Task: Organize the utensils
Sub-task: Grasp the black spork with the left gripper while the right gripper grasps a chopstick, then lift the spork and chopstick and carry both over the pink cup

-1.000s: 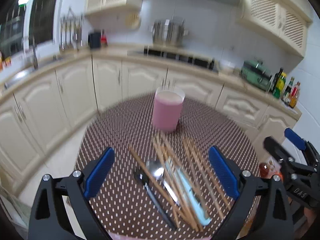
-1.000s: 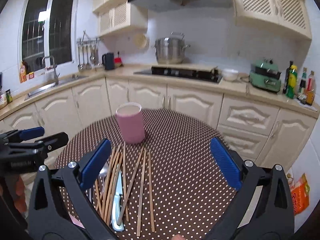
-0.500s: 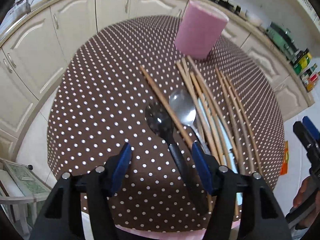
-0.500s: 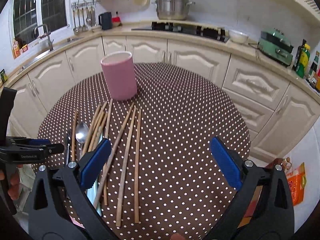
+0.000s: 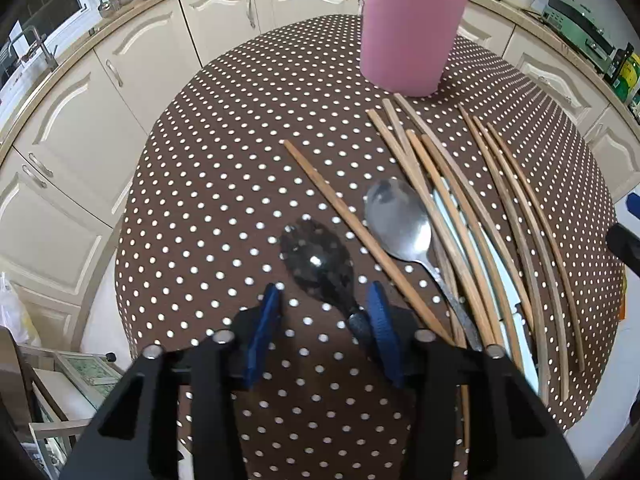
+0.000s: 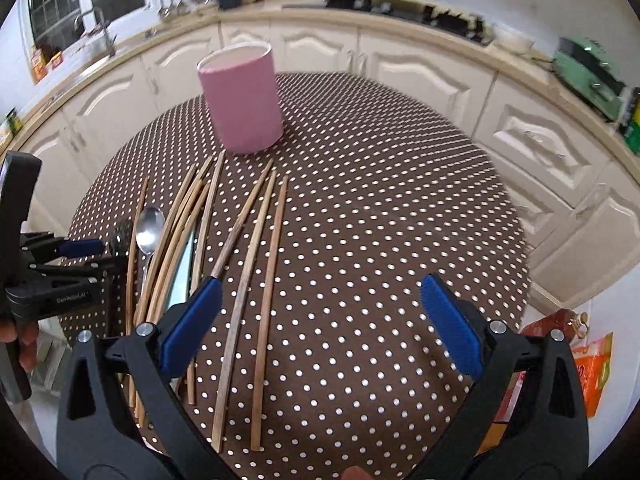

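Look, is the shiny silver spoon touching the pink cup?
Apart. The left wrist view shows the silver spoon lying well short of the pink cup, with bare dotted tablecloth between them.

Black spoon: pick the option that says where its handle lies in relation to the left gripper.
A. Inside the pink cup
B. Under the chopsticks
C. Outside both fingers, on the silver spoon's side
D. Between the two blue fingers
D. In the left wrist view the black spoon runs its handle down between the left gripper's blue fingers, close against the one nearer the silver spoon; the jaws have just been closing around it.
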The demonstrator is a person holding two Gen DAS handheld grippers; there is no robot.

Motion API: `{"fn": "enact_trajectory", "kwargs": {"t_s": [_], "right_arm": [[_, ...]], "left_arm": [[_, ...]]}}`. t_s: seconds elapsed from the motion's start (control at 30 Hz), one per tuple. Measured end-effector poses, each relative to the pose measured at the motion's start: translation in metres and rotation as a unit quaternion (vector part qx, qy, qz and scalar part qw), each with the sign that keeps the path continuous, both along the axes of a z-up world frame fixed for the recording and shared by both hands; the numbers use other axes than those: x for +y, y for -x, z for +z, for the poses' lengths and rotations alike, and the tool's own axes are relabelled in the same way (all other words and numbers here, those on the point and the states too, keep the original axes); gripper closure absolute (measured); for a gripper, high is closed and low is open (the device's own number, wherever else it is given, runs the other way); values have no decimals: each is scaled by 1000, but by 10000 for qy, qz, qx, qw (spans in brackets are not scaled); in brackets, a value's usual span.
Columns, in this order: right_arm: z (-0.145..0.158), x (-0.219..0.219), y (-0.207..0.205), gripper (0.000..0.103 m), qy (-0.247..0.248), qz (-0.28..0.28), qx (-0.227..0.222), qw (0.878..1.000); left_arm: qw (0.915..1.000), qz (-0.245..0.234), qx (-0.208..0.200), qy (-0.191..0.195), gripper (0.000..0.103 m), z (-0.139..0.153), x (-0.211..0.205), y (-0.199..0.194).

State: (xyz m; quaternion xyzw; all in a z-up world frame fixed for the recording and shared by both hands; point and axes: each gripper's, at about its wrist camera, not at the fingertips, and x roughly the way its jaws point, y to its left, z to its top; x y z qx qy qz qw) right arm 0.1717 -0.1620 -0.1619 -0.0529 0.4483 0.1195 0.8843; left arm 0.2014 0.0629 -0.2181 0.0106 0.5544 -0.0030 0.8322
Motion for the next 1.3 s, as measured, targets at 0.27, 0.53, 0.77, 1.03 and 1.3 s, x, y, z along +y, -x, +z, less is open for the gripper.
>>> {"fn": "enact_trajectory", "kwargs": {"t_s": [0.27, 0.53, 0.77, 1.03, 1.3], "right_arm": [[-13, 13, -48, 23, 72, 362, 1044, 9939], [-29, 33, -77, 51, 442, 457, 1668, 9839], [-42, 51, -91, 72, 786, 565, 2002, 9750], [-37, 56, -97, 97, 607, 543, 2034, 9757], [4, 7, -78, 97, -135, 394, 1418, 9890]], "left_arm": [[9979, 350, -135, 527, 87, 11, 29, 9], [9909, 651, -298, 1144, 92, 9, 53, 13], [9848, 839, -490, 1442, 92, 9, 59, 27], [9750, 1019, -949, 1732, 92, 30, 64, 46], [9603, 459, -1836, 2050, 92, 75, 44, 61]]}}
